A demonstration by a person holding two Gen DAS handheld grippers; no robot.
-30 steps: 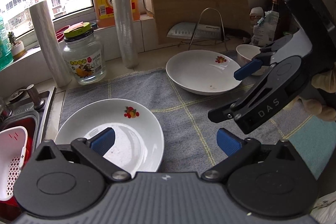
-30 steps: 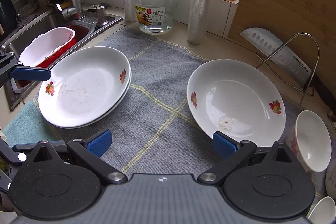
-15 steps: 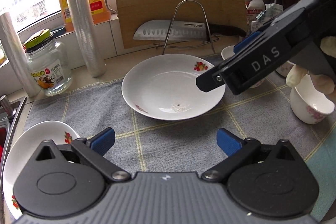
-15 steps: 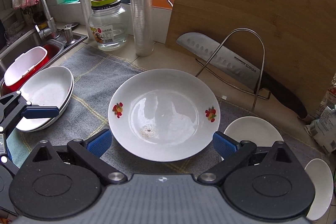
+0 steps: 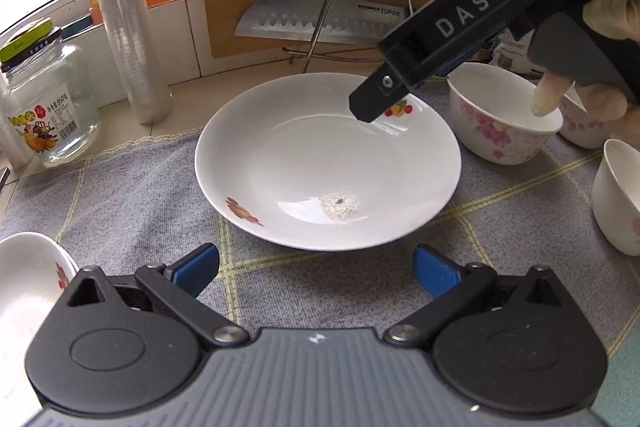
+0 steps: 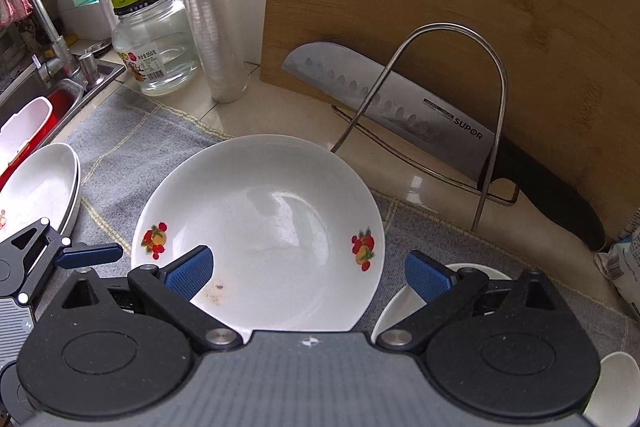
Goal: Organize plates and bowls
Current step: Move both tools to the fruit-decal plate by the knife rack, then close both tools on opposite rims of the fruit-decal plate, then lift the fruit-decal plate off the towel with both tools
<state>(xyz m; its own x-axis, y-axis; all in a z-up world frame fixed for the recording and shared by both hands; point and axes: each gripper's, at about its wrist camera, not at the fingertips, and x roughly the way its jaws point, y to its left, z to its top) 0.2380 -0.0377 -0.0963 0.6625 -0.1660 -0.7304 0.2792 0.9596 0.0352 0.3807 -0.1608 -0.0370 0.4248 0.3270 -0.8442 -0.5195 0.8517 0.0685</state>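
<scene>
A white plate with fruit prints (image 5: 328,163) lies on the grey cloth (image 5: 132,187), also in the right wrist view (image 6: 272,227). My left gripper (image 5: 316,269) is open and empty just in front of it. My right gripper (image 6: 308,273) is open and empty above the plate's near side; it shows from the side in the left wrist view (image 5: 460,39). Two stacked plates (image 6: 44,183) lie at the left by the sink. Small floral bowls (image 5: 500,115) stand right of the plate.
A wire rack (image 6: 448,107) with a cleaver (image 6: 400,107) stands behind the plate, against a wooden cutting board (image 6: 460,7). A glass jar (image 6: 156,43), film rolls (image 6: 200,7) and bottles stand at the back left. The sink (image 6: 36,95) holds a red-and-white basket.
Both grippers have moved right and closer to the single plate. The stacked plates have slid to the left edge of both views.
</scene>
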